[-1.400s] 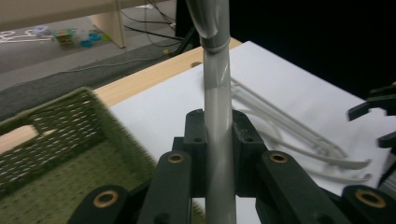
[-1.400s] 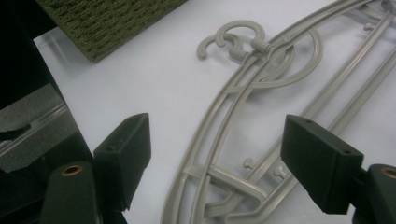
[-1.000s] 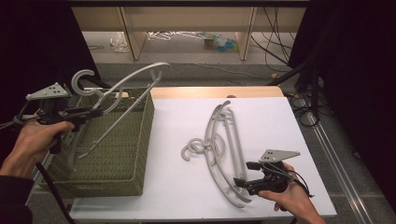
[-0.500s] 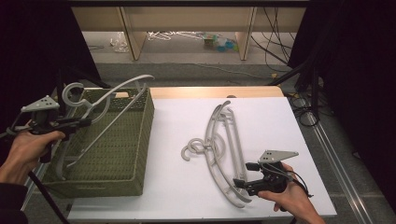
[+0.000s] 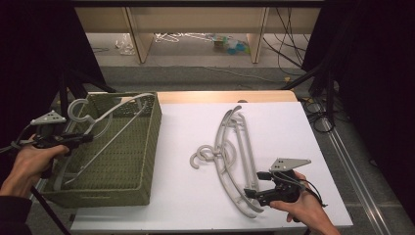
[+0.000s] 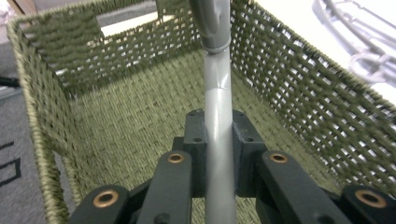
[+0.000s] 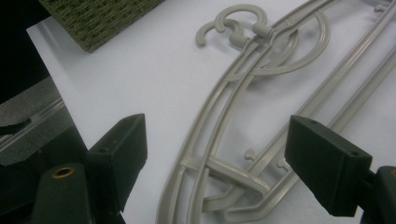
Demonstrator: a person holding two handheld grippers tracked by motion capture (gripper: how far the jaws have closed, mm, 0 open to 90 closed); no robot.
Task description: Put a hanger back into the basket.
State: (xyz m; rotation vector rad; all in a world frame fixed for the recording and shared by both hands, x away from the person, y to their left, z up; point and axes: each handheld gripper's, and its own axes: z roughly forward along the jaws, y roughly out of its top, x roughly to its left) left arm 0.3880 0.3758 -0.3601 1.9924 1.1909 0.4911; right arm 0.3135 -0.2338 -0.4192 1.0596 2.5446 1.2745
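A grey plastic hanger point(image 5: 105, 129) leans inside the green woven basket point(image 5: 142, 161) at the table's left. My left gripper point(image 5: 80, 138) is shut on its arm; in the left gripper view the grey bar point(image 6: 218, 140) runs up between the pressed jaws over the basket point(image 6: 116, 126) floor. A pile of two or three grey hangers point(image 5: 235, 152) lies on the white table, hooks pointing left. My right gripper point(image 5: 254, 188) stands open at the pile's near end; in the right gripper view its jaws spread wide on either side of the hangers point(image 7: 233, 121), touching nothing.
The white tabletop point(image 5: 186, 205) has bare room between basket and hanger pile. A basket corner point(image 7: 100, 18) reaches into the right gripper view. Beyond the table's far edge is a floor with cables point(image 5: 293, 73) and wooden furniture legs point(image 5: 134, 36).
My left gripper has come down and toward me with the hanger, lowering it from above the basket rim into the basket. The right gripper has stayed put.
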